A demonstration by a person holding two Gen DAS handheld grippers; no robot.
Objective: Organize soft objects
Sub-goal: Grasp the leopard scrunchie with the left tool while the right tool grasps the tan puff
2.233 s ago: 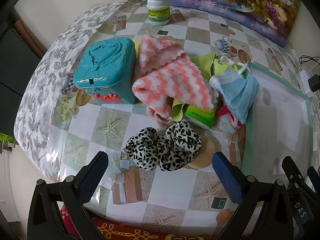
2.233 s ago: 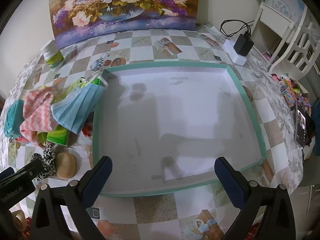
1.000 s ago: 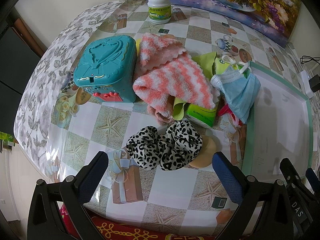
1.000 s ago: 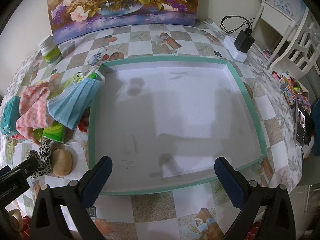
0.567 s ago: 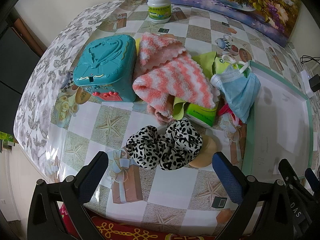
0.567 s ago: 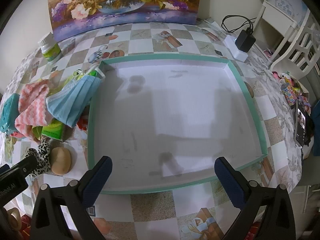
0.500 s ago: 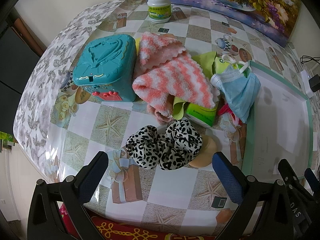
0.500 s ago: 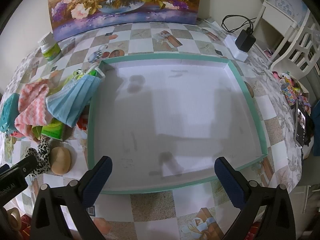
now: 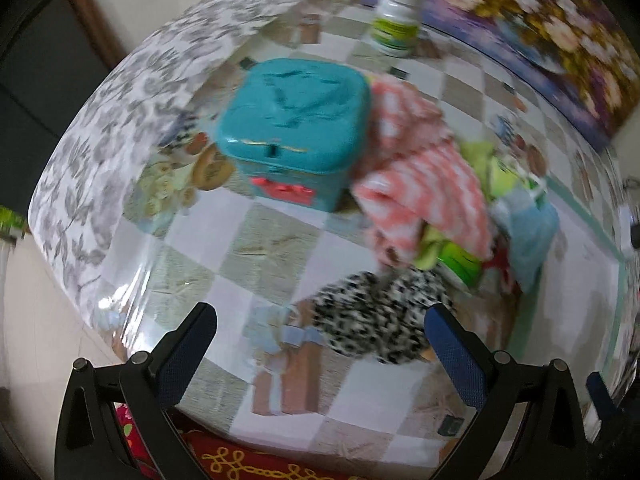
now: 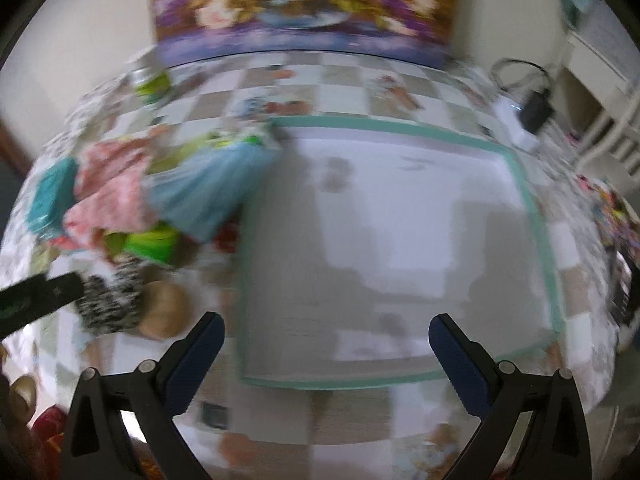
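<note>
Scrunchie long axis roughly left-right, blurred; left gripper fingers apart.

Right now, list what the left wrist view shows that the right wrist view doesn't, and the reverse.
Only the left wrist view shows the teal box's embossed lid and red front. Only the right wrist view shows the whole white tray, empty, and the charger. Both show the pink striped cloth, the blue mask, the leopard scrunchie and open, empty jaws.
</note>
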